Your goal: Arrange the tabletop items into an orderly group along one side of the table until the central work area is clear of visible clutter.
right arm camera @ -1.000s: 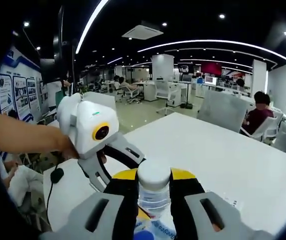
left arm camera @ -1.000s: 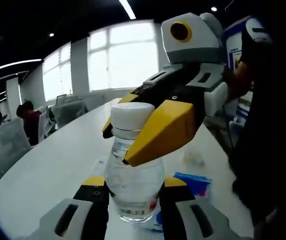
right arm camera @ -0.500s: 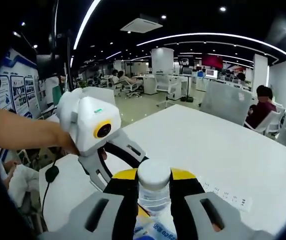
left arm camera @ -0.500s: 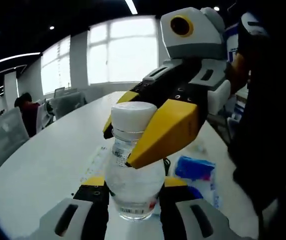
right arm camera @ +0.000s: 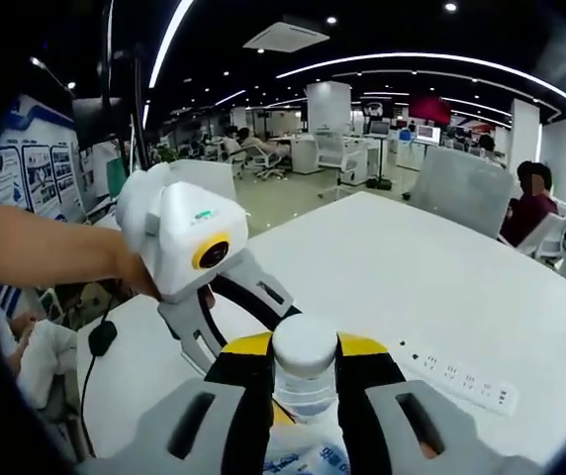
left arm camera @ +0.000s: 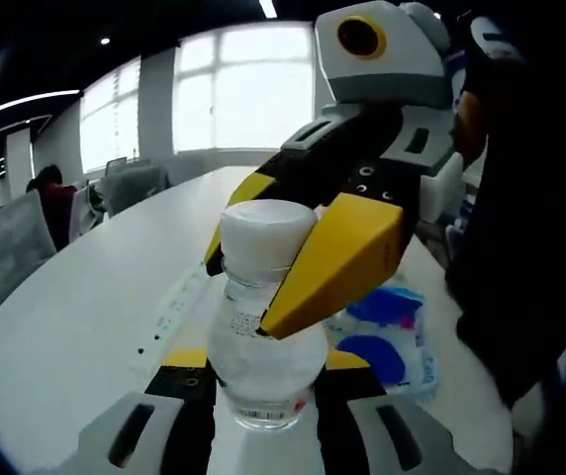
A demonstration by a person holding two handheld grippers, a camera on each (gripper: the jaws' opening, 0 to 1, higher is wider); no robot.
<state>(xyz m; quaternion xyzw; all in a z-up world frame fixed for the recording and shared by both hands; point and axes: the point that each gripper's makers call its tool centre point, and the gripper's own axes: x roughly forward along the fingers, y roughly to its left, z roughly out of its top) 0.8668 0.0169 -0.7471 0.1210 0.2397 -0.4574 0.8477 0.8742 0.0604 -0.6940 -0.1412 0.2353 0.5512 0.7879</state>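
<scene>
Clearly, 2 grippers hold 1 water bottle [left arm camera: 263, 346] above the white table [left arm camera: 85, 317]: left gripper [left arm camera: 263, 396] clamps its body, right gripper [right arm camera: 303, 381] pinches the neck under the cap. Carrying it upright toward the table's edge, both hands should travel together, avoiding twist.

Strong backlight is cast by the windows [left arm camera: 243, 99]; ceiling strip lights [right arm camera: 179, 45] glare, and edges are bent by fisheye distortion.

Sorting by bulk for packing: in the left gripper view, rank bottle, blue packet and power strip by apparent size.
1. Bottle, though nearness inflates it.
2. Blue packet, partly hidden.
3. Power strip, unsure; its full length is unclear.
</scene>
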